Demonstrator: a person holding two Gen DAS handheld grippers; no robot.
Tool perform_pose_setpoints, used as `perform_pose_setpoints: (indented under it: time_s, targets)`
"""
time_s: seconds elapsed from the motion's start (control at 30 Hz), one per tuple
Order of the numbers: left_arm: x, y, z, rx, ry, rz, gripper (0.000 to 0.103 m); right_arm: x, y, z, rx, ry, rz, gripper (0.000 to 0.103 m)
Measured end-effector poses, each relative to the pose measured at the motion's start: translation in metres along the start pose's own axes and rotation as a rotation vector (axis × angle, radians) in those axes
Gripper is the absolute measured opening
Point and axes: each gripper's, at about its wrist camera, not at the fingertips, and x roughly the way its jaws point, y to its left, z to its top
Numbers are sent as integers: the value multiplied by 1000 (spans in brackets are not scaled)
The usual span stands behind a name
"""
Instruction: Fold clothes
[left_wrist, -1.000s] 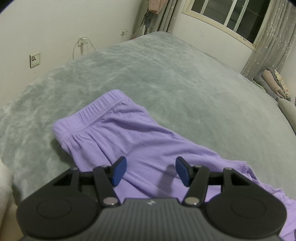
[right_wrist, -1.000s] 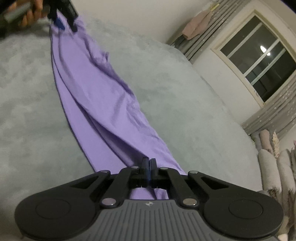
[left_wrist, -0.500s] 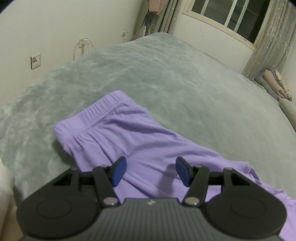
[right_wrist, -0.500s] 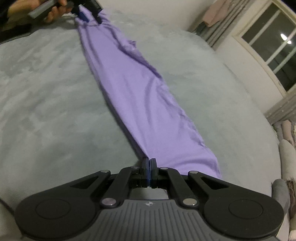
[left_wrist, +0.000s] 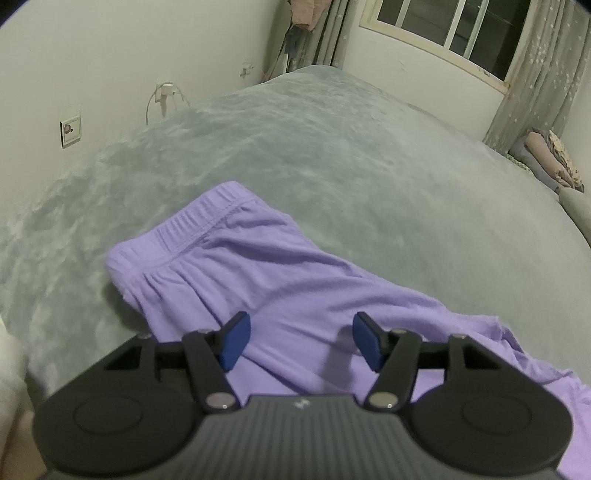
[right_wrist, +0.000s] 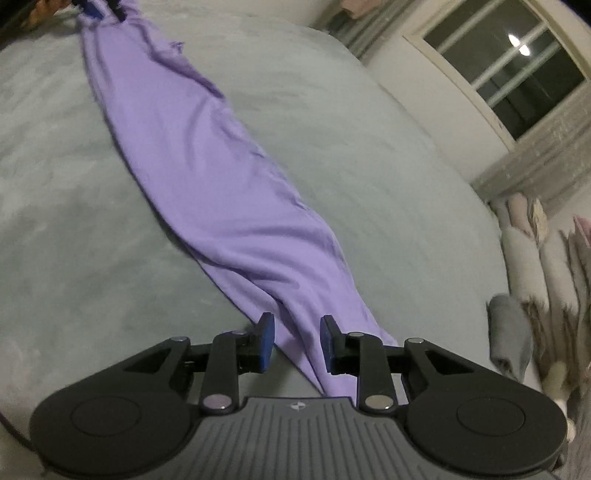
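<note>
Right gripper, clamped on the hem a second ago, is opening, cloth lying loose between its jaws. Long purple cotton trousers lie stretched along the grey plush blanket. Left gripper hovers half-open, empty, over the waistband.

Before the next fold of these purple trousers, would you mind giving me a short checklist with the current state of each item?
1. Purple trousers laid out long on the grey blanket: ok.
2. Legs stacked and smooth: not ok, creases run along the far edge.
3. Waistband flat: ok, lying on the blanket.
4. Right gripper free of the hem: cannot tell; its jaws are opening with cloth between them.
5. Left gripper ready: ok, open above the cloth, nothing pinched.
6. Landing area clear: ok, bare blanket beside the trousers; the folded bedding sits off to the side.
</note>
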Motion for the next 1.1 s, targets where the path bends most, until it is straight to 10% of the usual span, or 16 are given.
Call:
perform_pose_setpoints:
  time_s: [0.43,0.6,0.8,1.1]
  targets:
    - [1,2,1,-5,3,-10,61,14,-5,-11,-4,22,-45,0]
    - [1,3,0,-6,3,-13,61,-12,-26,-11,77,-71,-86,0]
    - [0,2,0,-1,2,-12,61,10,-23,-28,50,96,10,0]
    - [2,1,0,5,2,-9,62,2,-47,-37,152,85,-48,6]
